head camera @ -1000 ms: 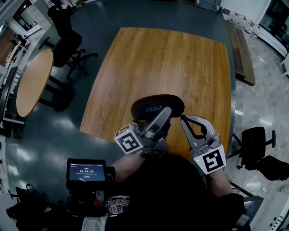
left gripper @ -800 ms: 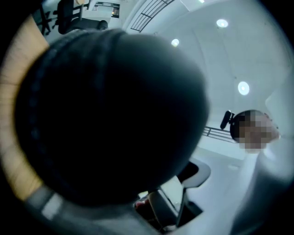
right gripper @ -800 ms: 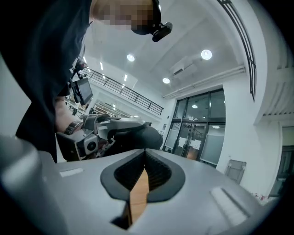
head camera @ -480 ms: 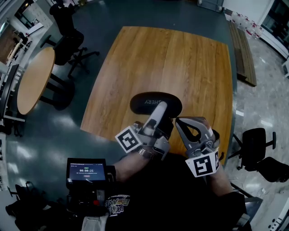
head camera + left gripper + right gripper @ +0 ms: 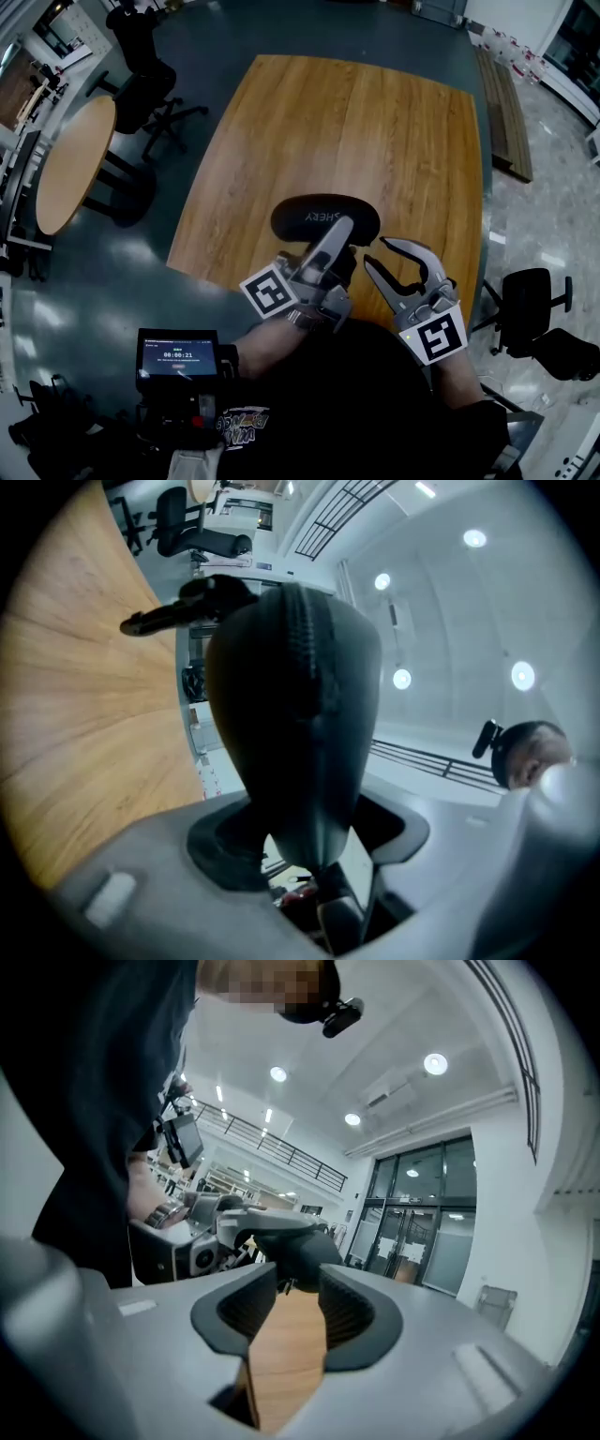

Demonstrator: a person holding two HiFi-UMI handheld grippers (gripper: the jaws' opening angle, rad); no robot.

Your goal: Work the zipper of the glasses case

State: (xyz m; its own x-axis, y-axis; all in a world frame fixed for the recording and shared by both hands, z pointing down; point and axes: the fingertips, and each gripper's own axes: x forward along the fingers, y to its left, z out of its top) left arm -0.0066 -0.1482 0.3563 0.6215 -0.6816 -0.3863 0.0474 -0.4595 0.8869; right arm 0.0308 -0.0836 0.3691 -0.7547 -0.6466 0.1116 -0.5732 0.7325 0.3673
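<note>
Glasses case (image 5: 325,217) clamped in left fingers (image 5: 330,246) over the worktop (image 5: 375,122), long axis crosswise to us. We note right fingers (image 5: 382,286) have just been opening, still narrow, nothing between; case end lies just beyond their tips.

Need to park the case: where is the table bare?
The table is bare from the glasses case to its far and side edges. Crowded only at the near edge: left claw clamps the case; right claw, just opened and empty, beside it.
</note>
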